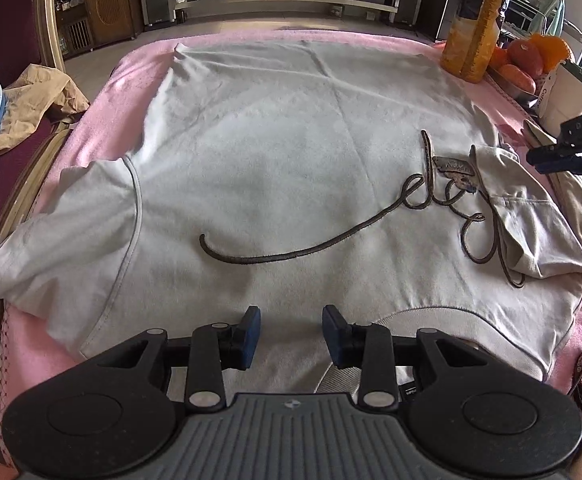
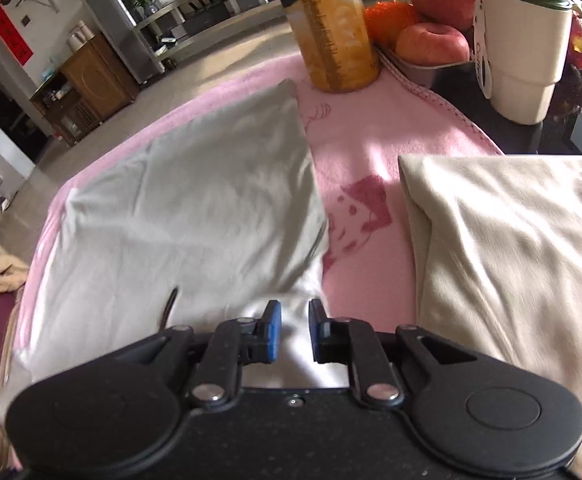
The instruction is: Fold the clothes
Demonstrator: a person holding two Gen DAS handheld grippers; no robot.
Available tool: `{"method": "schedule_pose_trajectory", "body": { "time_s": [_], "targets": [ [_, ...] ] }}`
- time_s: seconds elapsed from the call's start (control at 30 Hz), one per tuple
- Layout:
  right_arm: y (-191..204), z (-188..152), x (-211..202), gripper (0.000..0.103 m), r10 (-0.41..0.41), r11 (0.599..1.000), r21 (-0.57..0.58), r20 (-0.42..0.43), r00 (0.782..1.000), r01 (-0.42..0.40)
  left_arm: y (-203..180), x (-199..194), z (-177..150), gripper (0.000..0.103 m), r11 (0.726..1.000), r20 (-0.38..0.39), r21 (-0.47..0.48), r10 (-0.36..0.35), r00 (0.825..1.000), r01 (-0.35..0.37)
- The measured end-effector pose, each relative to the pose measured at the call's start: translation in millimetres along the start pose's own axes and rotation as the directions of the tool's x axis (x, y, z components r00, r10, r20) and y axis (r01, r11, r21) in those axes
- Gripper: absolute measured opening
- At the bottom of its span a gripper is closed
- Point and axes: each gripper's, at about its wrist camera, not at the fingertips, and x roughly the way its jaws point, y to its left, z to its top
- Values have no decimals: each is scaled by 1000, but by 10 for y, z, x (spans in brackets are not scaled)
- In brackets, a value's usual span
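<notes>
Grey T-shirt (image 1: 283, 160) lies spread flat on a pink blanket (image 1: 103, 120) over the worktop, stretching away ahead of the left claw (image 1: 290, 336). A dark looping script runs across its chest, and the ribbed neckline sits just beside that claw's right finger. Its right sleeve (image 1: 531, 224) is folded in over the body, ahead and to the right of the left claw; the left sleeve lies out flat to the claw's left. The left claw is released, blue pads apart with nothing between them, just above the fabric near the collar.

The right claw (image 2: 294, 330) stands over the shirt's edge with a narrow gap between its pads; whether it pinches cloth, I cannot tell. To its right lies a folded cream garment (image 2: 511, 264), apart from the shirt by a strip of blanket. Further ahead stand a tall orange bottle (image 2: 335, 36), a tray of fruit (image 2: 431, 40) and a white lidded cup (image 2: 527, 48). Far left, a tan garment (image 1: 39, 100) is heaped.
</notes>
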Motion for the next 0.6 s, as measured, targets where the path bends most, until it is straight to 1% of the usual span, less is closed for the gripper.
{"method": "schedule_pose_trajectory", "body": {
  "time_s": [0.1,0.23,0.27,0.3,0.33,0.37,0.4,0.43,0.5,0.53,0.57,0.6],
  "targets": [
    [27,-237,-84,15,47,999,-1,-55,997,-48,-14,2,-6,34,1000,-4,6,-3,1000,3],
    [42,-580,-31,17,81,996,36,-156,984,-76,38,12,-37,37,999,-34,-19,-28,999,28],
    [63,-644,-40,20,86,996,31,-171,982,-82,82,-6,-41,38,998,-43,-41,-39,998,37],
    [104,-676,-96,29,90,996,9,-166,982,-90,127,-26,-45,38,997,-51,-64,-49,998,46],
    [136,-701,-178,32,108,994,-5,-144,984,-110,192,-59,-43,38,994,-59,-97,-50,997,44],
    [153,-718,-283,33,144,989,-6,-101,984,-145,286,-113,-34,37,990,-60,-138,-46,997,37],
    [151,-712,-394,34,193,981,2,-52,980,-193,404,-187,-20,37,982,-48,-184,-40,998,31],
    [139,-689,-496,35,247,969,15,-5,969,-247,559,-278,3,37,971,-29,-239,-27,999,20],
    [117,-643,-688,41,348,936,31,88,933,-352,868,-442,54,37,942,8,-337,6,1000,-3],
    [115,-619,-754,42,387,918,35,127,913,-394,1062,-521,90,37,921,18,-389,42,999,-31],
    [116,-599,-802,43,419,902,39,159,894,-430,1231,-560,122,35,901,13,-428,84,996,-71],
    [121,-586,-815,44,441,889,46,177,880,-455,1359,-583,167,34,893,-3,-434,130,991,-119]
  ]
}}
